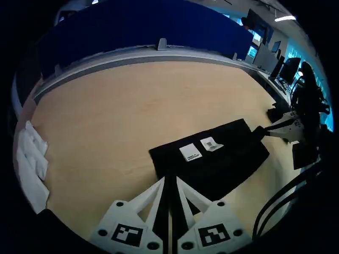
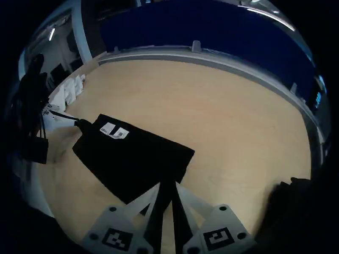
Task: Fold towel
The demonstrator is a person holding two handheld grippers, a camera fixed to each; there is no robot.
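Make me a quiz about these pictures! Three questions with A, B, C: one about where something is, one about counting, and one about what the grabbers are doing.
1. Where does the black towel lie?
A) on the floor
B) on the wooden table
C) over a chair

2. How many white tags show on it?
A) one
B) two
C) five

3. What are the left gripper and right gripper doing?
A) both wide open in the air
B) holding a cup
C) each shut on the towel's edge

Answers:
1 B, the towel lies flat on the light wood top.
2 B, two white patches sit side by side.
3 C, each pair of fingers is closed on the cloth, at different corners.
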